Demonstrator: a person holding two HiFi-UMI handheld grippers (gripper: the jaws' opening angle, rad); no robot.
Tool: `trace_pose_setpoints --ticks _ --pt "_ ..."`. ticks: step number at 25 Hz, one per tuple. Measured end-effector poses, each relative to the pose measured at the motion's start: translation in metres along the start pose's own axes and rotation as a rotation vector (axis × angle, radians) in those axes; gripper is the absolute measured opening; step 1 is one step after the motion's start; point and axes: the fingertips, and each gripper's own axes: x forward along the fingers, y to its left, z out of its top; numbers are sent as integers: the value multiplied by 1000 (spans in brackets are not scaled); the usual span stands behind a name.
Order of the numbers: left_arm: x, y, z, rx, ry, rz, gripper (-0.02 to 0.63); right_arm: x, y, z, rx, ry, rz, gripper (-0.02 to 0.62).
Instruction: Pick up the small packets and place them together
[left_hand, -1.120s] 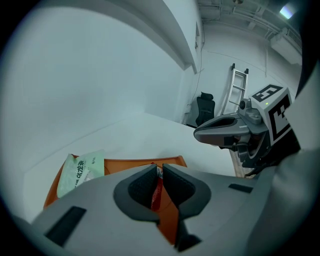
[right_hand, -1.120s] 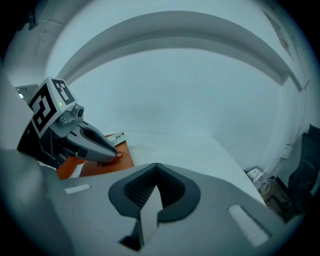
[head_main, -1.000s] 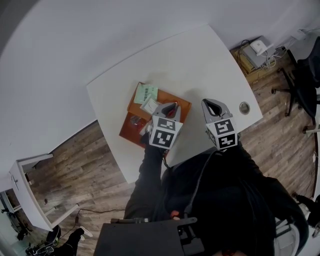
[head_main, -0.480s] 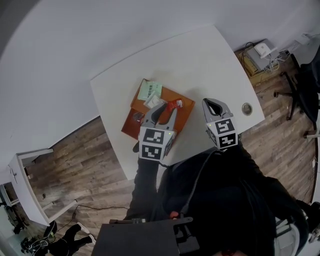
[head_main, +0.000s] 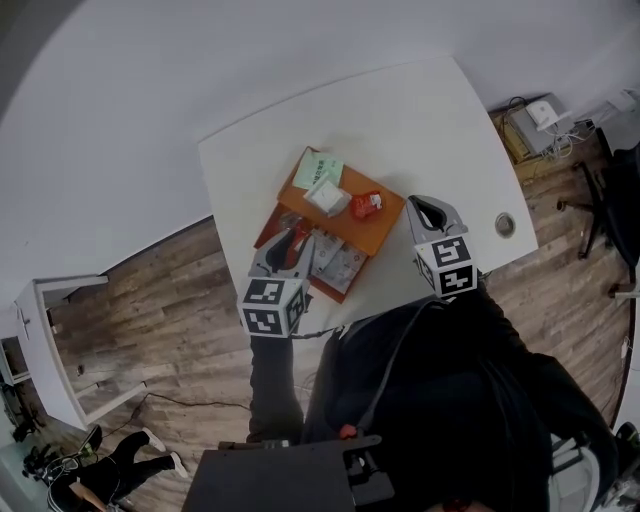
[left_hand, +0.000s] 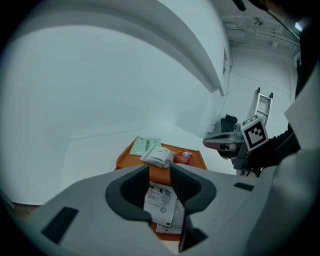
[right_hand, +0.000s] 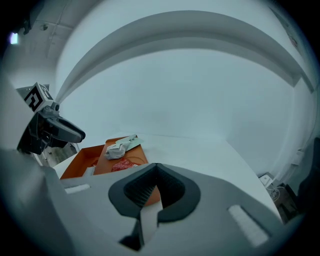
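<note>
1. 1 orange tray (head_main: 378, 232) holds the packets: 1 green packet (head_main: 318, 169) at its far end; 1 white packet (head_main: 327, 195) overlapping that; 1 red packet (head_main: 366, 205) just beside the white one; 2 printed packets (head_main: 337, 262) overlapping at the near end; a darker item beside them is too small to tell.
2. 2 grippers: the left gripper (left_hand: 160, 170) hangs over the tray's near end, fingers apart and pressing nothing, the printed packets lying below the gap; the right gripper (right_hand: 156, 168) is over the table right of the tray, fingers together and empty.
3. 1 white table (head_main: 400, 120) with 1 round fitting (head_main: 505, 224) near its edge; a wood-plank floor (head_main: 180, 300); a white wall; 1 black chair (head_main: 615, 180).
4. Black print on the printed packets and on the green packet is too small to read; each gripper's cube bears square black-and-white markers.
</note>
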Motion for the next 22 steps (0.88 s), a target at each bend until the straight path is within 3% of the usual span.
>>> trace_pose_setpoints --ticks 4,6,12,22 --pt "11 0 -35 24 123 -29 187 2 7 1 -11 0 11 -3" --pt "21 -1 -49 57 171 -41 193 3 7 1 -13 2 13 -3" --pt "46 9 -68 242 317 -61 263 0 10 0 -16 5 3 -4" --pt "71 9 -94 461 592 -145 275 -9 -4 -7 6 15 -44 -4"
